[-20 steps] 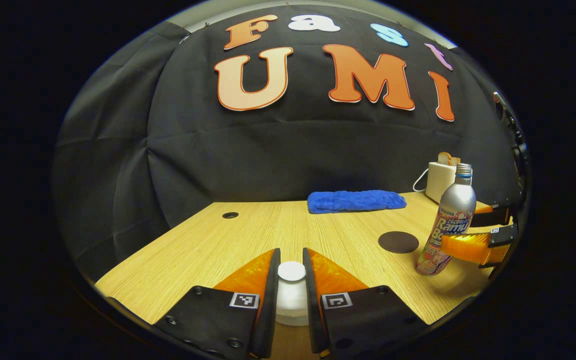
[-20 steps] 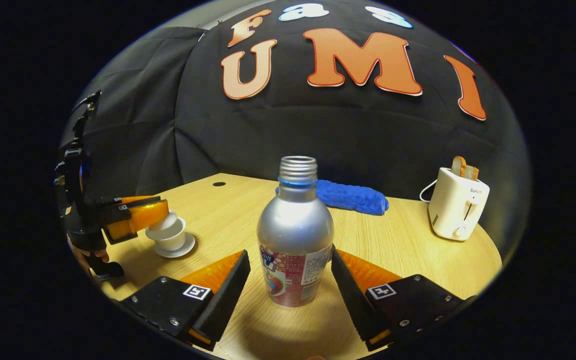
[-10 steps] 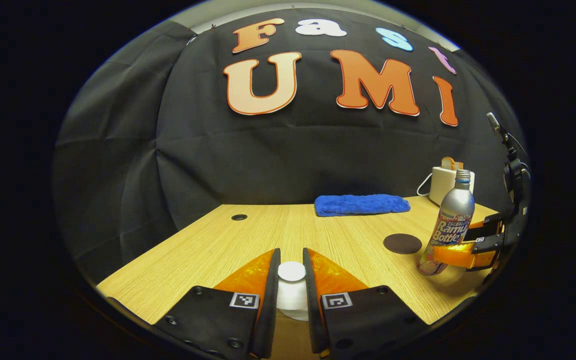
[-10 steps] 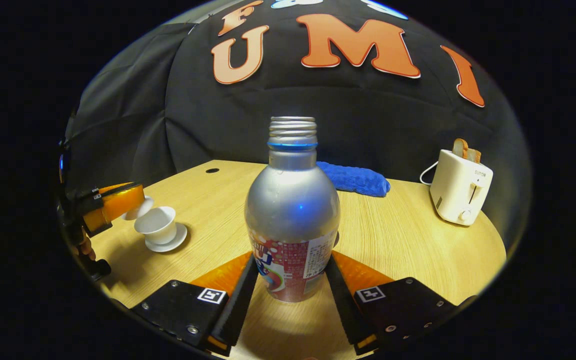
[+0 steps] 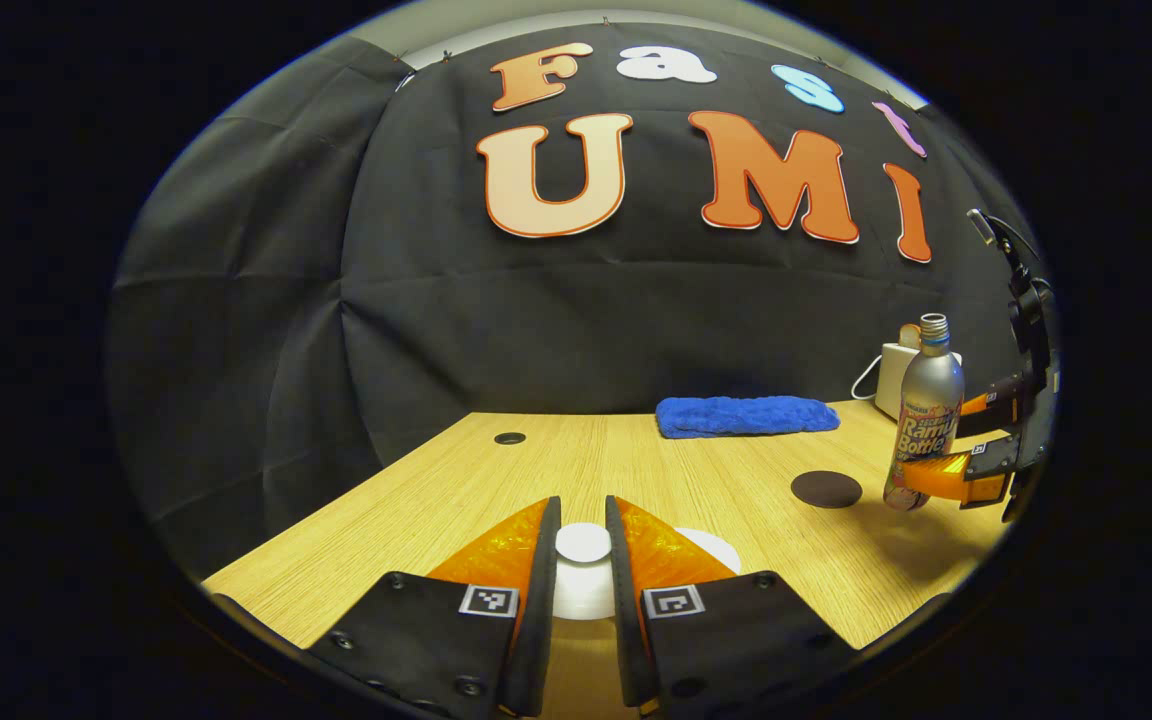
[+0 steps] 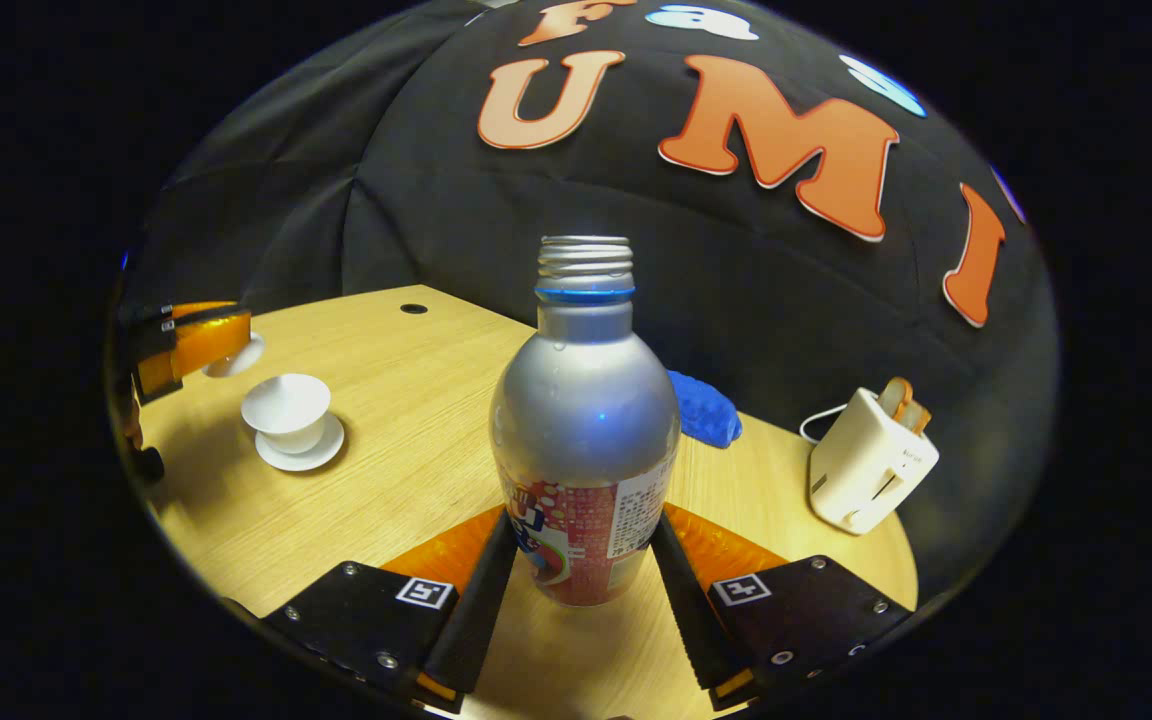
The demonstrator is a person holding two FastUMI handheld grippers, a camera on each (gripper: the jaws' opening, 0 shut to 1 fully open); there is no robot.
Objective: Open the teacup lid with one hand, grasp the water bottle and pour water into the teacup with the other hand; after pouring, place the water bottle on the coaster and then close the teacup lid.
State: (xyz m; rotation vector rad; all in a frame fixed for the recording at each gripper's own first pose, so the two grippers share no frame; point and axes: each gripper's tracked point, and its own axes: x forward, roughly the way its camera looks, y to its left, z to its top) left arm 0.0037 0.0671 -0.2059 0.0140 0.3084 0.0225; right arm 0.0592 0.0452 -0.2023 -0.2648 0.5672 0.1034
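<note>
Left gripper view: the left tool (image 5: 583,575) is closed on the knob of the white teacup lid (image 5: 582,545), both fingers pressed against it and the lid held clear of the tabletop (image 5: 496,490). A white rim, probably the teacup or its saucer, shows just right of the lid under the right-hand finger. Taking the dark round coaster (image 5: 826,489) as landmark: the lid is near and to its left, the blue towel (image 5: 746,415) lies behind it, and the water bottle (image 5: 926,410) is just to its right, clamped low on the body by the right tool (image 5: 946,470). Compared with a second ago, less of the white cup shows below the lid.

Right gripper view: the right tool (image 6: 576,580) is closed on the labelled lower body of the bottle, which is uncapped and upright. Left of the bottle stands the open teacup (image 6: 286,405) on its saucer (image 6: 298,455), the lid held just beyond it; a toaster (image 6: 868,460) is to the right. A second ago these fingers stood wide beside the bottle; the scene is now tilted.

Judgement: the smooth metal bottle is stiff but slippery and weighty if full; the low grip suits it. The lid and cup look fragile; hold the knob only.
</note>
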